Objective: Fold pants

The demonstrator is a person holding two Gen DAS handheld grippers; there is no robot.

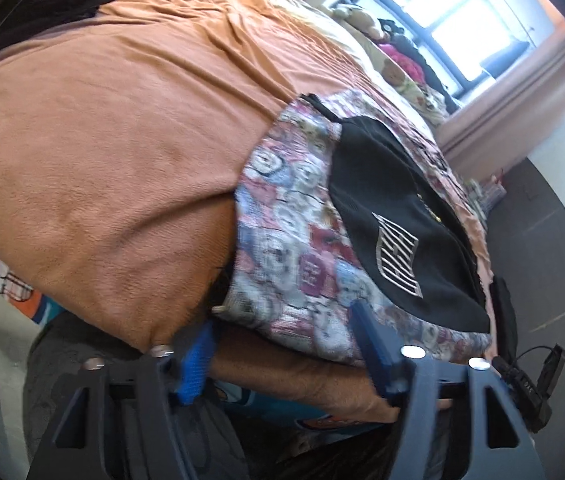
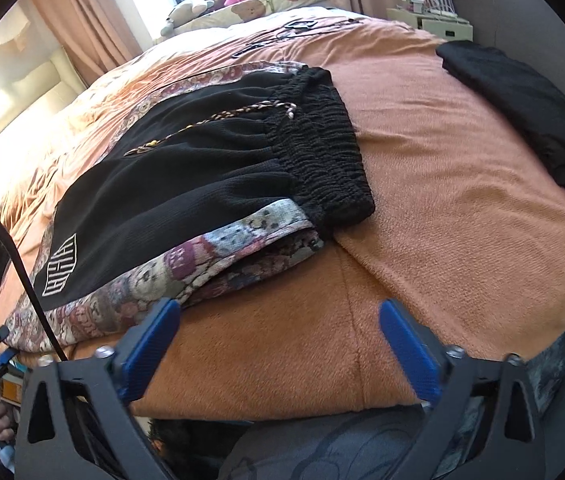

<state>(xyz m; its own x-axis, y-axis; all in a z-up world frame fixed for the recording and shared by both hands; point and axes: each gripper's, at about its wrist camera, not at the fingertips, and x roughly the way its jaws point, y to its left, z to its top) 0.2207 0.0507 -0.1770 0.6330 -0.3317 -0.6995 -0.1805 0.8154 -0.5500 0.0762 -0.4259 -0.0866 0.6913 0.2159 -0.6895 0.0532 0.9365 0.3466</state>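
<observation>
Black pants [image 2: 186,184] with patterned side panels lie folded on the orange bed [image 2: 462,208]. My right gripper [image 2: 280,346] hangs just short of them, fingers spread and empty. My left gripper [image 1: 282,348] gapes at their hem, holding nothing.

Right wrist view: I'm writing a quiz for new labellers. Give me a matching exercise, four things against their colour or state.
Things:
1. elastic waistband
2. blanket
3. side panel of the pants
4. right claw

Colour or state:
A. orange
B. open, holding nothing
C. black, gathered
D. patterned, many colours

Pairs: 1-C, 2-A, 3-D, 4-B
</observation>
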